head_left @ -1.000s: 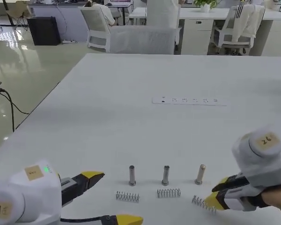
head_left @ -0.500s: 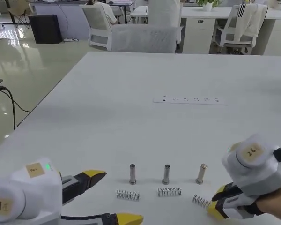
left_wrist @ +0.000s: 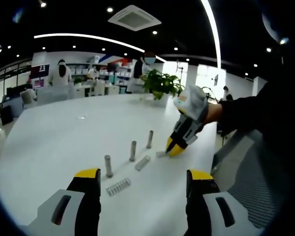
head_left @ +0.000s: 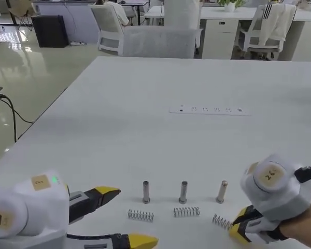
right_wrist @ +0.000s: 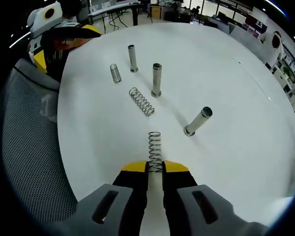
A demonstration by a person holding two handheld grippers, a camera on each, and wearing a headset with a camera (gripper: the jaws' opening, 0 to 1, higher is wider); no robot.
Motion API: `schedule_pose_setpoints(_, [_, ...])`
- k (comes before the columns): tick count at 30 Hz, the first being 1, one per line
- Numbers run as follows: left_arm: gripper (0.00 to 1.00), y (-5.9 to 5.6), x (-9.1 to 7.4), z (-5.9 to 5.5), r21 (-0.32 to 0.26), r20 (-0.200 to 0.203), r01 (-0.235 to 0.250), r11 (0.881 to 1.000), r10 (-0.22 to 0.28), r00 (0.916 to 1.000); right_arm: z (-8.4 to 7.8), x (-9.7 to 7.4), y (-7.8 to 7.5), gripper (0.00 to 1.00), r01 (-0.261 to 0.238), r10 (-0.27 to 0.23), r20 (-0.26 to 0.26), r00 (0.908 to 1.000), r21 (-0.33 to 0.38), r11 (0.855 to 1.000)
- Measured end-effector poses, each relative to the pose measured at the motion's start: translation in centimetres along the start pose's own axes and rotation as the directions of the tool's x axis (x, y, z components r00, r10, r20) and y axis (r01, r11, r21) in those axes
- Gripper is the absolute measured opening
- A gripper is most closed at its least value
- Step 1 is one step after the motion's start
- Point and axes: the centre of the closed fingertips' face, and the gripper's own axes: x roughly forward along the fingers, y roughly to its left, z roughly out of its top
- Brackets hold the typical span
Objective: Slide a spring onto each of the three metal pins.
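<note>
Three short silver metal pins stand upright in a row on the white surface (head_left: 160,140), and the middle pin (head_left: 183,192) serves as the marker here. The left pin (head_left: 146,192) stands to its left and the right pin (head_left: 222,191) to its right, each set apart from it by a similar gap. Just in front of the middle pin, on the person's side, the middle spring (head_left: 186,211), a small coil of thin steel wire, lies flat. The left spring (head_left: 140,215) lies to the left of it, in front of the left pin. The right spring (head_left: 221,222) lies at a slant, to the right of the middle pin and nearer the person. The yellow-tipped right claw (right_wrist: 156,168) is clenched on the near end of this right spring, whose free end points toward the row, near the right pin's foot. The left claw (left_wrist: 144,174) hangs released, jaws wide apart, to the left of the middle pin and on the person's side of the left spring, clear of it. Well beyond the middle pin, a white power strip (head_left: 207,110) sits flat in the surface.
</note>
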Motion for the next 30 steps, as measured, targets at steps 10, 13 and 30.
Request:
schedule_pose_setpoints(10, [0.62, -0.3, 0.2, 0.3, 0.012, -0.005, 0.036, 0.999, -0.036, 0.9994, 1.2, -1.0, 0.5, 0.08, -0.028, 0.026, 0.051, 0.9983, 0.030, 0.999])
schedule_pose_setpoints(13, [0.61, -0.5, 0.4, 0.3, 0.004, -0.004, 0.050, 0.999, -0.050, 0.9987, 1.9, -1.3, 1.1, 0.08, -0.047, 0.044, 0.074, 0.9963, 0.036, 0.998])
schedule_pose_setpoints(30, [0.53, -1.8, 2.2, 0.6, 0.022, -0.021, 0.134, 0.991, -0.133, 0.9908, 6.6, -2.8, 4.0, 0.08, -0.118, 0.128, 0.143, 0.9814, -0.073, 0.990])
